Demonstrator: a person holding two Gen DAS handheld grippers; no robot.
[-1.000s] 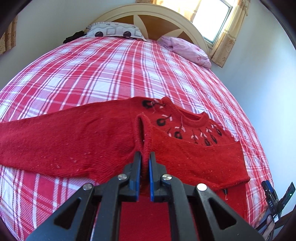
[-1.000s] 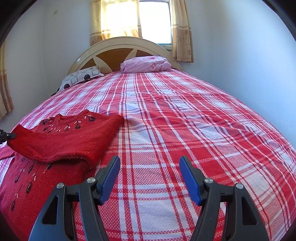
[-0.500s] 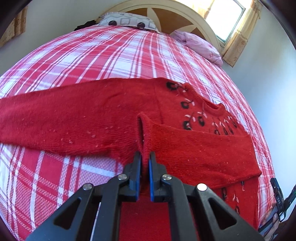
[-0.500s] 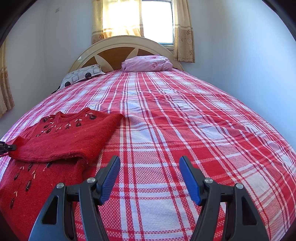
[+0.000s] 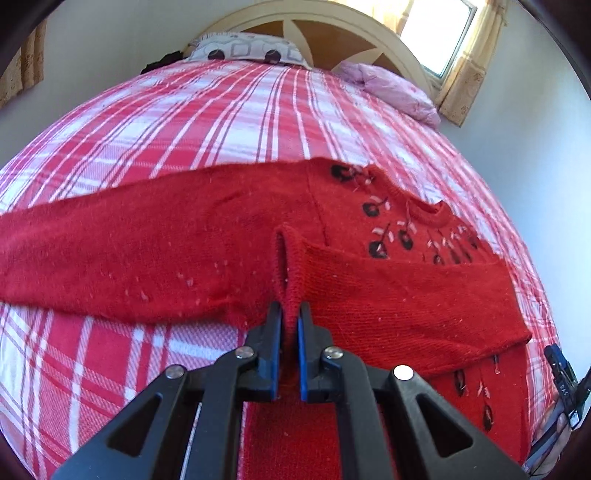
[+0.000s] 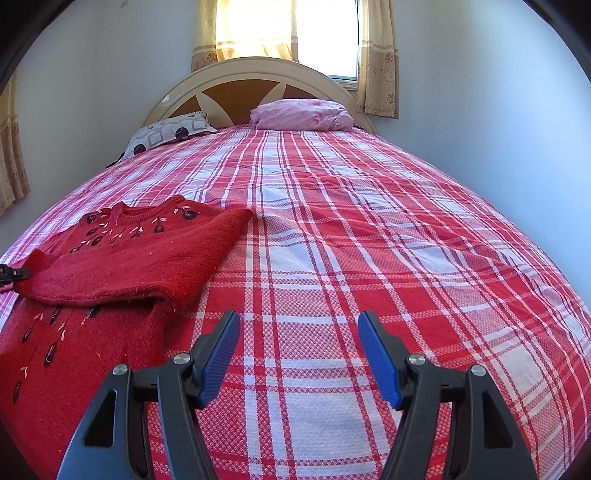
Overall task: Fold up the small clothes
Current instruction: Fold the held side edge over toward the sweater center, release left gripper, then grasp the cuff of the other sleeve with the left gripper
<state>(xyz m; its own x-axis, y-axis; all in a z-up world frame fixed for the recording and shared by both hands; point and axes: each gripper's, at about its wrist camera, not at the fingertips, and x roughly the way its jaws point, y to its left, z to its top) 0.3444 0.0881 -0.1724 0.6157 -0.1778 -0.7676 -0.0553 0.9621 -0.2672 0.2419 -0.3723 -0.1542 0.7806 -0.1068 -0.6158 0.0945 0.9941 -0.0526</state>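
— Left wrist view first: what is the left gripper (image 5: 289, 314) doing?

— It is clenching the cuff of the sweater's (image 5: 155, 258) right-hand sleeve (image 5: 399, 302), its blue pads pinching the ribbed edge upright between them. That sleeve is lying folded across the chest, just below the neckline and the black flower pattern. The other sleeve is stretching flat toward the left edge of the picture.

— Where is the sweater sitting on the bed (image 5: 240, 122)?

— It is lying near the foot end, on the red-and-white plaid bedspread. Its hem is running out of sight under the gripper. Beyond the collar, open bedspread is reaching all the way to the two pillows (image 5: 251, 48) at the headboard (image 5: 332, 29).

— And the right gripper (image 6: 297, 350)?

— It is hanging released, jaws well apart with only plaid cloth showing between them. It is hovering over bare bedspread just beside the sweater's (image 6: 122, 254) folded side edge, not touching it. In that view the whole right half of the bed (image 6: 406, 240) is lying free up to the wall (image 6: 498, 110).

— Anything near the sweater's edges?

— Part of the right gripper is showing at the far right rim of the left wrist view.
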